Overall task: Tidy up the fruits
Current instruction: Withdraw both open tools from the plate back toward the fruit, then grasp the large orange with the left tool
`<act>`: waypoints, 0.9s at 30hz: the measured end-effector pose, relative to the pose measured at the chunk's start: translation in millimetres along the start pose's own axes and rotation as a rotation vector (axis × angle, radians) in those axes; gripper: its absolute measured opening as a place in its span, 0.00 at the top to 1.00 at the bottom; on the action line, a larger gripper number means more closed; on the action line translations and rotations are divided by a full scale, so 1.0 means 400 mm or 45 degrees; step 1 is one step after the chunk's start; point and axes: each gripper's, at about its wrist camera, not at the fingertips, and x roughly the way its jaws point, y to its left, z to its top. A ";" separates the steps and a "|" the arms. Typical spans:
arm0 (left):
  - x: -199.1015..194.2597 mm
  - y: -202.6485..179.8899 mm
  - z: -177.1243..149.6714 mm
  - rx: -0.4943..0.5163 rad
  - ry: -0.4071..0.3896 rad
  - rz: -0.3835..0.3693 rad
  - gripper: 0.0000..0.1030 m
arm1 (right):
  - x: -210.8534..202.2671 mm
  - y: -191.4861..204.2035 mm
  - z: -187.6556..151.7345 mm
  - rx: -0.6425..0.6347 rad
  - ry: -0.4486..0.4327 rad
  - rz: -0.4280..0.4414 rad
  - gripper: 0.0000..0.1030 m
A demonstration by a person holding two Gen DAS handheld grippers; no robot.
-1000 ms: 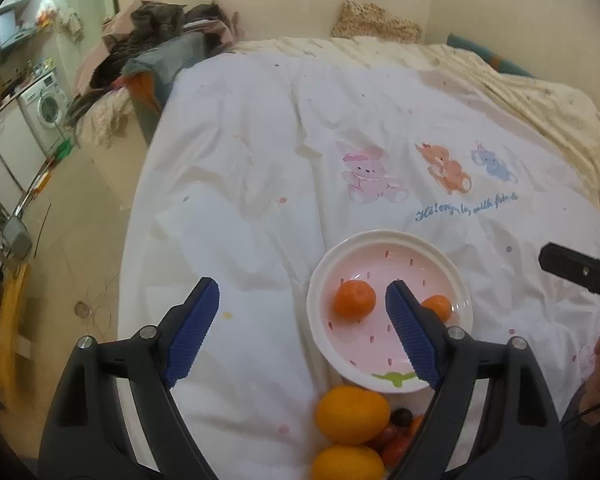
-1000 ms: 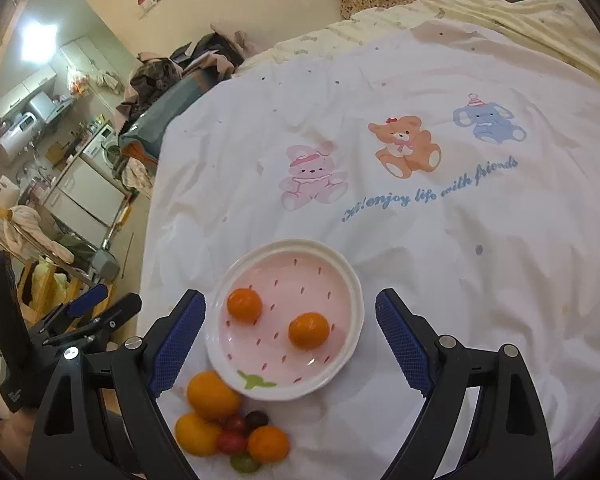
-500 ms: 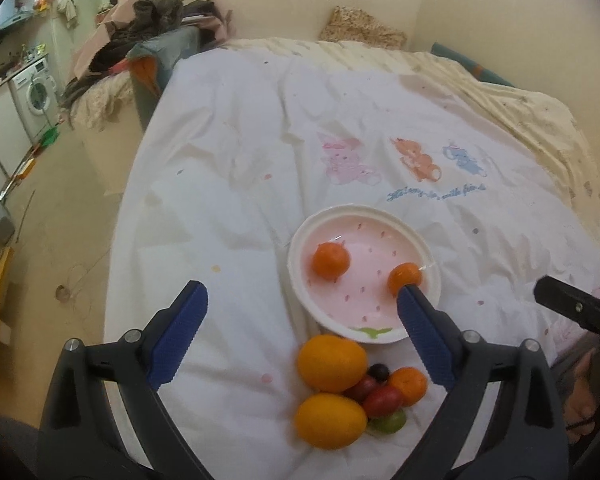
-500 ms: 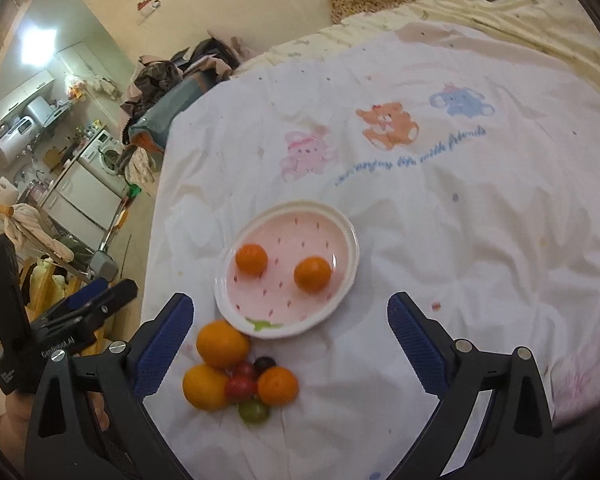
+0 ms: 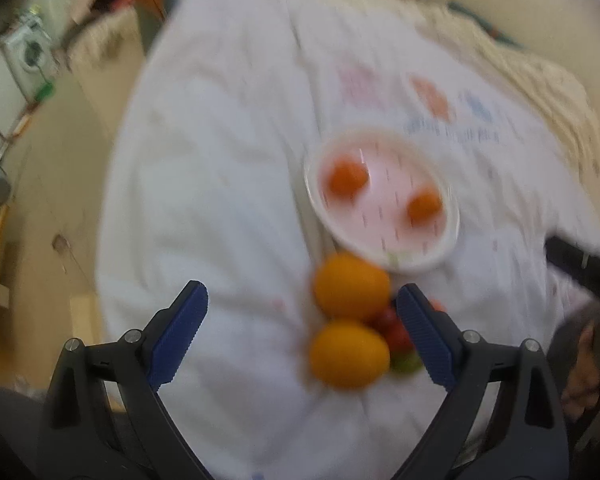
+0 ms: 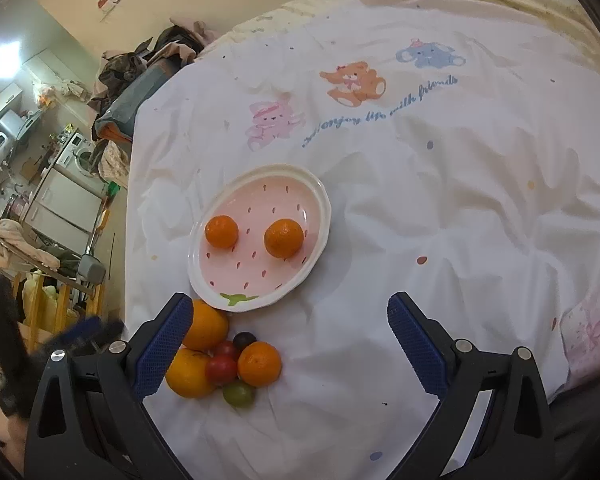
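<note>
A pink strawberry-patterned plate (image 6: 314,192) (image 5: 452,248) lies on the white bedsheet and holds two small tangerines (image 6: 221,232) (image 6: 283,238). Just in front of the plate sits a pile of fruit: two large oranges (image 6: 208,326) (image 5: 348,354), a tangerine (image 6: 259,363), red tomatoes (image 6: 221,369), a dark grape (image 6: 244,339) and a green grape (image 6: 239,394). My left gripper (image 5: 302,336) is open above the pile, the oranges near its right finger. My right gripper (image 6: 288,350) is open too, with the pile by its left finger. Nothing is gripped. The left wrist view is blurred.
The bed's left edge drops to a beige floor (image 5: 48,216). Clothes are heaped on furniture (image 6: 140,68) at the far left, with a washing machine (image 6: 82,152) beyond. A cartoon animal print (image 6: 352,80) marks the sheet past the plate. A hand (image 5: 580,384) shows at the right.
Both grippers have drawn back from the plate and tipped down toward the fruit pile, which now sits higher and nearer in both views. Both sets of jaws stand wider than a second ago.
</note>
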 end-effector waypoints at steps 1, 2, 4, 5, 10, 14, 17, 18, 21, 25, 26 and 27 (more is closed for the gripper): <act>0.025 -0.017 -0.018 0.048 0.086 -0.030 0.09 | 0.003 -0.001 0.001 0.005 0.005 0.002 0.03; 0.039 -0.033 -0.031 0.096 0.141 -0.048 0.09 | 0.005 0.000 0.001 0.007 0.007 0.002 0.03; 0.065 -0.075 -0.062 0.235 0.232 -0.053 0.09 | 0.010 -0.002 0.000 0.009 0.020 -0.002 0.03; 0.075 -0.090 -0.074 0.285 0.258 -0.046 0.09 | 0.012 -0.003 0.000 0.011 0.025 -0.002 0.03; 0.128 -0.117 -0.085 0.378 0.335 0.018 0.16 | 0.023 -0.010 -0.002 0.030 0.054 0.008 0.03; 0.158 -0.111 -0.072 0.379 0.367 0.038 0.22 | 0.028 -0.013 0.000 0.040 0.062 0.016 0.03; 0.172 -0.129 -0.068 0.440 0.357 0.056 0.22 | 0.029 -0.016 0.003 0.058 0.064 0.043 0.03; 0.177 -0.134 -0.064 0.448 0.365 0.052 0.22 | 0.029 -0.017 0.003 0.064 0.063 0.052 0.03; 0.196 -0.139 -0.057 0.462 0.376 0.055 0.33 | 0.031 -0.016 0.007 0.074 0.064 0.065 0.03; 0.194 -0.137 -0.052 0.456 0.394 0.016 0.42 | 0.030 -0.016 0.006 0.076 0.066 0.072 0.03; 0.191 -0.135 -0.051 0.459 0.399 0.012 0.43 | 0.030 -0.016 0.006 0.077 0.066 0.072 0.03; 0.185 -0.128 -0.049 0.449 0.409 0.000 0.43 | 0.030 -0.016 0.006 0.076 0.066 0.071 0.03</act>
